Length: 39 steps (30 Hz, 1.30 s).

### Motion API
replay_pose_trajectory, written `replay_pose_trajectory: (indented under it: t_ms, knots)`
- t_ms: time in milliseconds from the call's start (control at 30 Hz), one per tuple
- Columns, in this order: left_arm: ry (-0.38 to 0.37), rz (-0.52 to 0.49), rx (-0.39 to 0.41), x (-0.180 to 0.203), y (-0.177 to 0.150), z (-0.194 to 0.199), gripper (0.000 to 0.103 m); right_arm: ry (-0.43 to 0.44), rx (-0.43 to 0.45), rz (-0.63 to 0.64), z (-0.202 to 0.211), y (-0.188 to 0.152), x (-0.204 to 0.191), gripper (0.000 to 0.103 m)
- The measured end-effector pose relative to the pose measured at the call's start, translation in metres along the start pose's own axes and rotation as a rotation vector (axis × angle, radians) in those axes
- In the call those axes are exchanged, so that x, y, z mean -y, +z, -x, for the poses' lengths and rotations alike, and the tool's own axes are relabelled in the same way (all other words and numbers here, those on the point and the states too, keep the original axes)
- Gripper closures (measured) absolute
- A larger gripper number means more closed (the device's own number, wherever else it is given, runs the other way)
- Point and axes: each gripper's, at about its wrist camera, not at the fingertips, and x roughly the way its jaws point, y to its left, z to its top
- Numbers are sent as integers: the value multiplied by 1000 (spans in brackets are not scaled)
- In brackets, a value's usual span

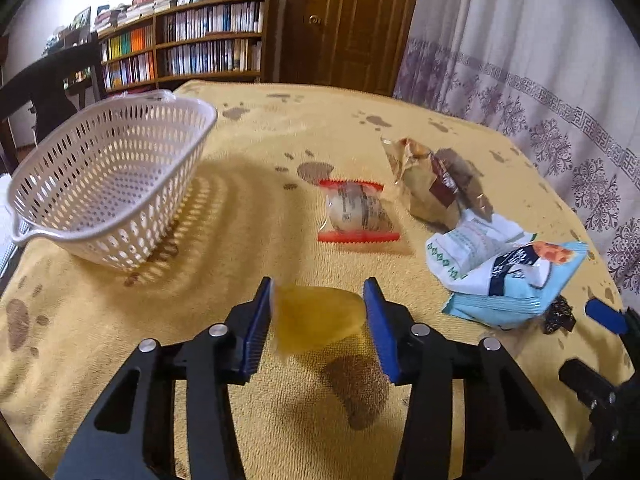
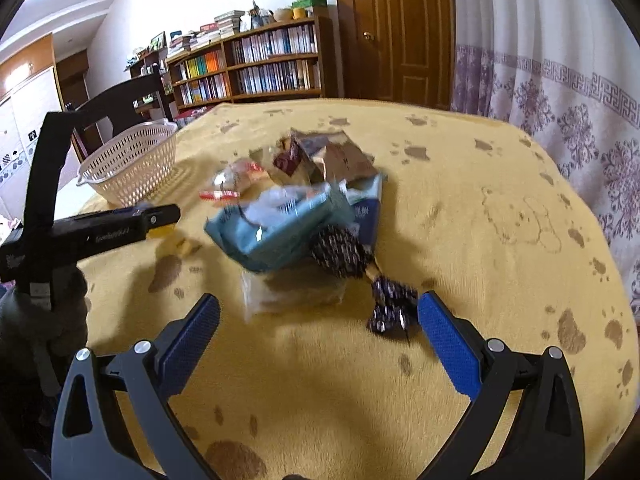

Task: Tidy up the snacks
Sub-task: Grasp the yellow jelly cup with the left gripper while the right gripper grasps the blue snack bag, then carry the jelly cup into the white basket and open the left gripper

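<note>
Left gripper (image 1: 318,316): the jaws are partly closed on a translucent yellow snack packet (image 1: 320,320), with both blue pads against its sides. The packet is blurred, and its shadow falls on the yellow paw-print cloth covering the tabletop (image 1: 280,128) below it.

Ahead and to the left of this gripper stands a white perforated basket (image 1: 108,176), with nothing visible inside it. Directly ahead lies a clear packet with red ends (image 1: 358,212). Ahead and to the right lie a gold-brown packet (image 1: 432,180), a white packet with green print (image 1: 468,248) and a light blue packet (image 1: 516,284) that overlaps it.

Right gripper (image 2: 320,328): the jaws are spread wide with nothing between the pads. Just beside its right pad lies a dark foil-wrapped sweet (image 2: 392,308), shown only as a dark scrap at the edge of the left wrist view. Ahead of the gripper lies a clear flat packet (image 2: 292,292), which the left wrist view does not show, and past it the heap of the blue, white and brown packets, all blurred.

Only the right wrist view shows the left gripper from the side, at far left, with a grey gloved hand (image 2: 44,308) on its handle. Only the left wrist view shows the basket interior.
</note>
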Motion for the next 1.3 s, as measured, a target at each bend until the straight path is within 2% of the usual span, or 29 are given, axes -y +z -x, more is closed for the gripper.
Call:
replay_pose_trajectory:
  t_ms: [167,433,667,933,1067,1300]
  knots:
    - [-15,-4,27,-2,2,15,59,-9,12,3,-11,21,-4,5]
    - [-23,-3,24,-3,4,21,59,15,22,42,-29,39,-22,5]
    - [-29,-2,46,-2,8,32,59,67,0,124,-41,41,-37,5]
    - [-17,14,67,-10,13,43,59,110,-41,145,-46,38,-46,5]
    - [-3,23,79,-14,18,48,59,89,-43,210,-52,32,-60,5]
    - [7,36,94,-23,23,55,59,79,-88,236,-70,35,-71,5]
